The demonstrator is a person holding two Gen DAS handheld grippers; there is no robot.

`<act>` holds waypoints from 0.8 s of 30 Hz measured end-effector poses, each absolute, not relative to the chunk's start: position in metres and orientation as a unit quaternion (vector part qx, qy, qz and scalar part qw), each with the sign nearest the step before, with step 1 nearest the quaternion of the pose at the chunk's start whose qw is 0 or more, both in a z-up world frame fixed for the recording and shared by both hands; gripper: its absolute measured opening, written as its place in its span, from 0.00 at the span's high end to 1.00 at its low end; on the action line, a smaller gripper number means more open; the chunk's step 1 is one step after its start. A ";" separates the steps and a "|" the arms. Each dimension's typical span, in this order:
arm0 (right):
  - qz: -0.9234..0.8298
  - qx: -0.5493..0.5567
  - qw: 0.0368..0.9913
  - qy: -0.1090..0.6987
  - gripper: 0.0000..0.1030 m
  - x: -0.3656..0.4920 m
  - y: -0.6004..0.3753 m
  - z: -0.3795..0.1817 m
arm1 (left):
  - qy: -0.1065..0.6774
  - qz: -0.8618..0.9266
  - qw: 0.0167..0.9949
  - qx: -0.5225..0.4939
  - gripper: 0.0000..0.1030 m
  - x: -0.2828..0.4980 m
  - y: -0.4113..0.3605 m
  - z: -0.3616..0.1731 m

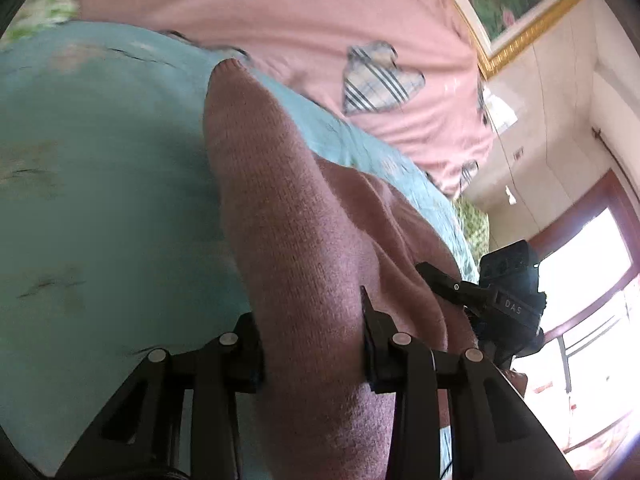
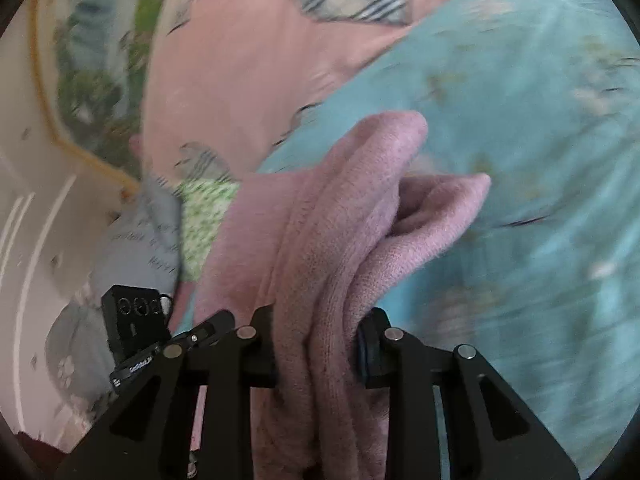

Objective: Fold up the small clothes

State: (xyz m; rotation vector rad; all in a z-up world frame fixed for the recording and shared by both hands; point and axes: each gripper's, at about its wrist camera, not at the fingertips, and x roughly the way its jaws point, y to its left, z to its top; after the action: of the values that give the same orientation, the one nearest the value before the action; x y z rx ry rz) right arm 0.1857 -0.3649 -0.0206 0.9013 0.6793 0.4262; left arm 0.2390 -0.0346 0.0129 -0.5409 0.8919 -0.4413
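Observation:
A dusty-pink knit garment (image 1: 280, 208) hangs bunched over a teal bedspread (image 1: 100, 160). My left gripper (image 1: 312, 344) is shut on a thick fold of it; the knit fills the gap between both fingers. In the right wrist view the same pink knit (image 2: 340, 220) drapes in several folds, and my right gripper (image 2: 318, 344) is shut on a gathered bundle of it. The cloth's lower part drops out of sight below both grippers. The two grippers are close together: the right hand's black housing (image 1: 508, 292) shows beside the left gripper, and the left hand's camera block (image 2: 134, 316) shows beside the right.
A pink blanket with plaid heart patches (image 1: 320, 20) lies beyond the teal bedspread (image 2: 520, 120). A gold-framed picture (image 1: 528, 20) hangs on the wall, and a bright window (image 1: 592, 272) is at the right. Grey printed cloth (image 2: 140, 240) and a green floral fabric (image 2: 204, 220) lie at the left.

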 end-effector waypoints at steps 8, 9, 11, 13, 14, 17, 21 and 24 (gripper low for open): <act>0.293 0.411 0.792 0.343 0.73 0.226 -0.254 -0.028 | 0.420 -0.147 0.852 -0.277 0.65 0.185 0.077 0.006; 0.293 0.408 0.789 0.353 0.73 0.232 -0.243 -0.034 | 0.427 -0.139 0.849 -0.279 0.64 0.182 0.089 -0.004; 0.285 0.397 0.786 0.378 0.73 0.240 -0.225 -0.049 | 0.447 -0.123 0.839 -0.285 0.62 0.179 0.103 -0.030; 0.260 0.379 0.794 0.398 0.72 0.244 -0.219 -0.060 | 0.443 -0.124 0.830 -0.315 0.54 0.173 0.115 -0.049; 0.255 0.379 0.793 0.403 0.70 0.243 -0.219 -0.066 | 0.439 -0.128 0.824 -0.336 0.53 0.169 0.123 -0.054; 0.248 0.374 0.797 0.404 0.57 0.238 -0.223 -0.066 | 0.428 -0.120 0.827 -0.343 0.50 0.158 0.129 -0.049; 0.202 0.323 0.836 0.396 0.53 0.226 -0.226 -0.033 | 0.417 -0.096 0.853 -0.299 0.52 0.144 0.130 -0.020; 0.157 0.285 0.874 0.361 0.53 0.216 -0.236 -0.001 | 0.402 -0.085 0.874 -0.259 0.52 0.140 0.136 0.008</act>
State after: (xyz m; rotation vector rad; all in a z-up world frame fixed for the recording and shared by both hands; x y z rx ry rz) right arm 0.2156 -0.2361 -0.0007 0.5954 0.7543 0.3286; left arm 0.1395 0.1364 0.0078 -0.5413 0.8403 -0.1775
